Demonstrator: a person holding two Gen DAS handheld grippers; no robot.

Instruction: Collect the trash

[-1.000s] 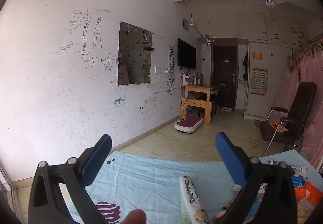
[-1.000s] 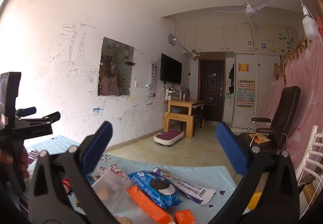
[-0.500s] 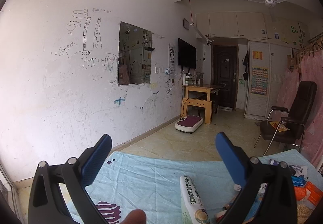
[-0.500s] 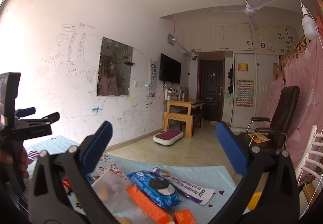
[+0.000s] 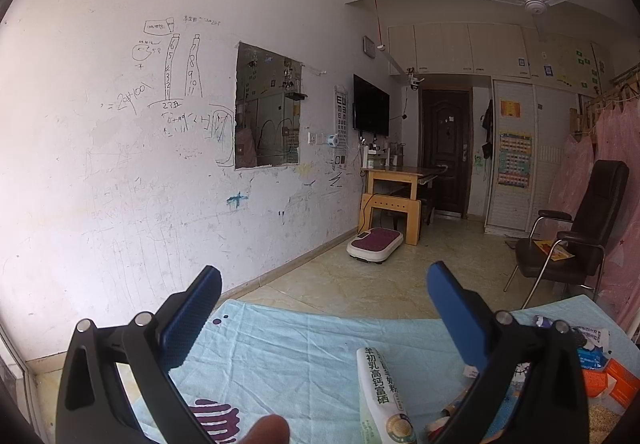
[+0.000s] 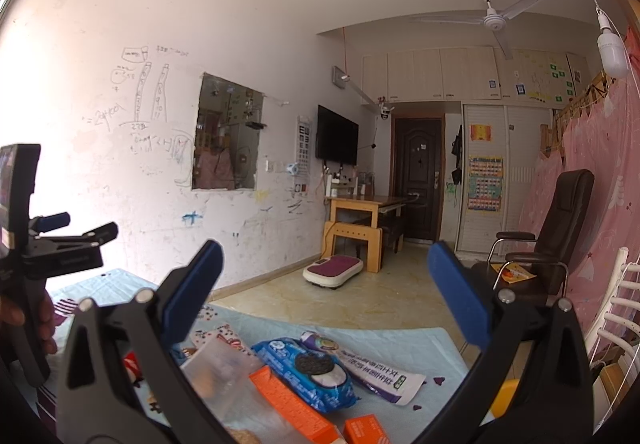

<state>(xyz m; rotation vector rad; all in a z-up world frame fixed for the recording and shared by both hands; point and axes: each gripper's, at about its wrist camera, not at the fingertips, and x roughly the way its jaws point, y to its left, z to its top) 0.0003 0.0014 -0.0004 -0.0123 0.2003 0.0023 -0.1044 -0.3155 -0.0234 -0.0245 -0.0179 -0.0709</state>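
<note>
Currently:
1. Left gripper: jaws spread wide, nothing between them, held above the light-blue cloth.
2. Right gripper: jaws wide apart too, holding nothing.
3. Trash lies on the cloth: white milk-powder packet just below the left gripper's right finger.
4. Under the right gripper: blue cookie pack, orange box, white-purple wrapper, clear plastic bag, clustered and touching.
</note>
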